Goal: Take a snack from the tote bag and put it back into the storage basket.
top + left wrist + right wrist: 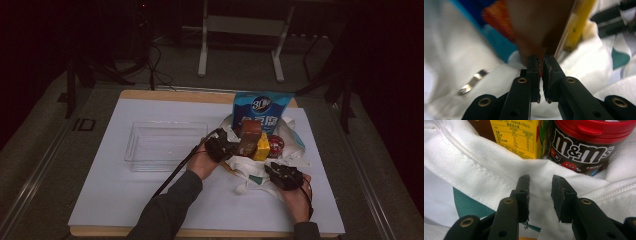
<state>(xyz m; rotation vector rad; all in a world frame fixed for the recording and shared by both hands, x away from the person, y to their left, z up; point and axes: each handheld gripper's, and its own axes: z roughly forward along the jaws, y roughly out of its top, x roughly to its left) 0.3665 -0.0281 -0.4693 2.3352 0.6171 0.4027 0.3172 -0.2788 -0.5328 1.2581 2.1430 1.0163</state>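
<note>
A white cloth tote bag lies open at the right of the mat and holds several goods. A tall blue snack bag stands at its back. A brown packet stands tilted beside a yellow box and a red-lidded M&M's can. My left gripper sits at the packet's lower left. Its jaws are pinched almost together on the lower edge of the brown packet. My right gripper is at the bag's near edge. Its jaws stand apart over the white hem, facing the can and the yellow box.
A clear plastic tray sits on the white mat left of the bag, close to my left hand. The bag's straps trail toward the near edge. Dark floor, cables and a metal stand's legs lie beyond the table.
</note>
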